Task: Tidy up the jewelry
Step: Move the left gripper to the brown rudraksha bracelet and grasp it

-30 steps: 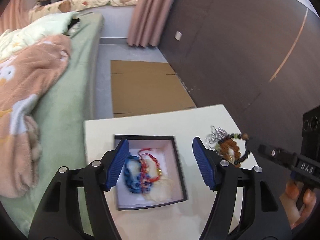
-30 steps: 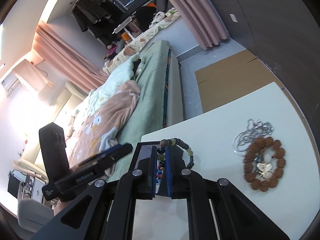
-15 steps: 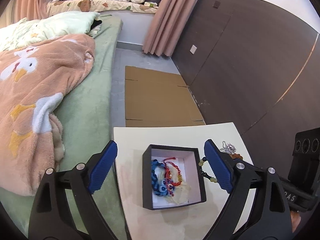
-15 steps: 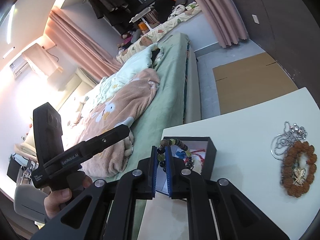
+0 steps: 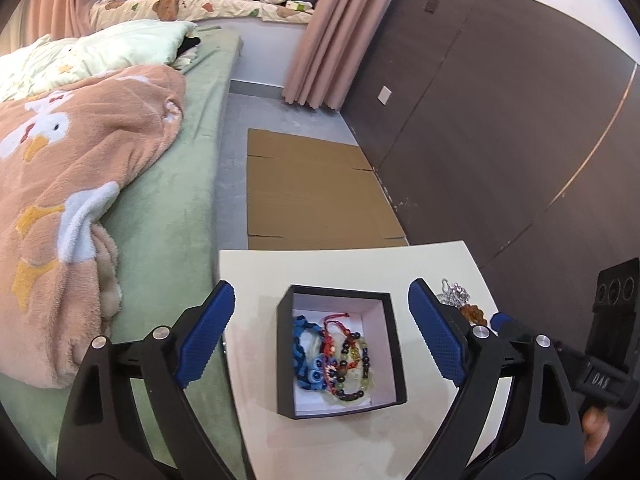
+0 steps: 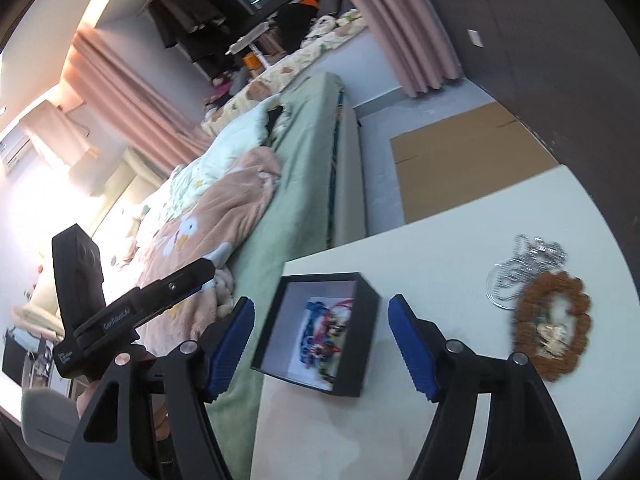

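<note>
A black box (image 5: 285, 344) with a white inside stands on the white table (image 5: 360, 264). In it lie a blue bracelet (image 5: 302, 344), a red one (image 5: 332, 330) and a dark-and-green bead bracelet (image 5: 356, 368). My left gripper (image 5: 320, 334) hangs open above the box, holding nothing. My right gripper (image 6: 322, 346) is over the same box (image 6: 362, 344); its jaws are opening and nothing is between them. To the right on the table lie a silver chain (image 6: 524, 268) and a brown bead bracelet (image 6: 552, 324).
A bed with a green sheet (image 5: 160, 208) and a peach blanket (image 5: 60, 184) runs along the table's left edge. Flat cardboard (image 5: 312, 192) lies on the floor beyond the table. A dark panelled wall (image 5: 500, 120) is at the right.
My right gripper was shut on the dark-and-green bead bracelet; it has opened and the bracelet now lies in the box. My left gripper spread wider and drew back from the box.
</note>
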Tool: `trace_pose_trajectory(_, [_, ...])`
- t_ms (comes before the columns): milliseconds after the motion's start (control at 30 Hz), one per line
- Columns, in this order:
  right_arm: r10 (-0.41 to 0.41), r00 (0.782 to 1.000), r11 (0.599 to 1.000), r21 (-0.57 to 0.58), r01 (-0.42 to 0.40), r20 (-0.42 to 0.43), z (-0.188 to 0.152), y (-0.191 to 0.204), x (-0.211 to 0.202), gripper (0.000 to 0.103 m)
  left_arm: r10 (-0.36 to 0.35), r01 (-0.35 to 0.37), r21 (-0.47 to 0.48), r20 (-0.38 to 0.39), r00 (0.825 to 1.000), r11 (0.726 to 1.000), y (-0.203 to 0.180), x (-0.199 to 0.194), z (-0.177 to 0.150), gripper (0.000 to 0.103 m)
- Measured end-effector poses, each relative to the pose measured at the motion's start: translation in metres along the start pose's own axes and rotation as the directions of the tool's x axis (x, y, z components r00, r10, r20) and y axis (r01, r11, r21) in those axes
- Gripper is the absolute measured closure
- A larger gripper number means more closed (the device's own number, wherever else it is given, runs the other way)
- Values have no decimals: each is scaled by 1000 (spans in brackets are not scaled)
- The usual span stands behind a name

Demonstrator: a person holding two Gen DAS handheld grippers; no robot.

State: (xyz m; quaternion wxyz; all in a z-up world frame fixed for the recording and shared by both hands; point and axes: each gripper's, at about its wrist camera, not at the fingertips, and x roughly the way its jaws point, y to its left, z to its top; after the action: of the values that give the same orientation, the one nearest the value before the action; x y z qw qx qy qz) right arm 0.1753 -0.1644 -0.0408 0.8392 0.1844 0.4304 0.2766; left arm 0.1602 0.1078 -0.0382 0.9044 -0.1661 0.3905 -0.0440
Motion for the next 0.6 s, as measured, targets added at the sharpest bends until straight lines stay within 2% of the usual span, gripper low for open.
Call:
trace_pose_trajectory(333, [-65, 997, 991, 122, 59, 49, 11, -59, -51, 33, -37, 38, 44, -16, 999, 998, -45, 18, -6, 15])
trace_pose_trajectory(533, [-102, 994, 974, 207, 92, 36, 8, -92, -68, 33, -72, 75, 83, -41, 997, 994, -78, 30, -12, 15])
trace_pose_trajectory(600, [-113, 993, 968, 229, 103, 34, 9, -100, -71, 29, -82, 86, 89, -43, 996, 992, -89, 33, -15, 15])
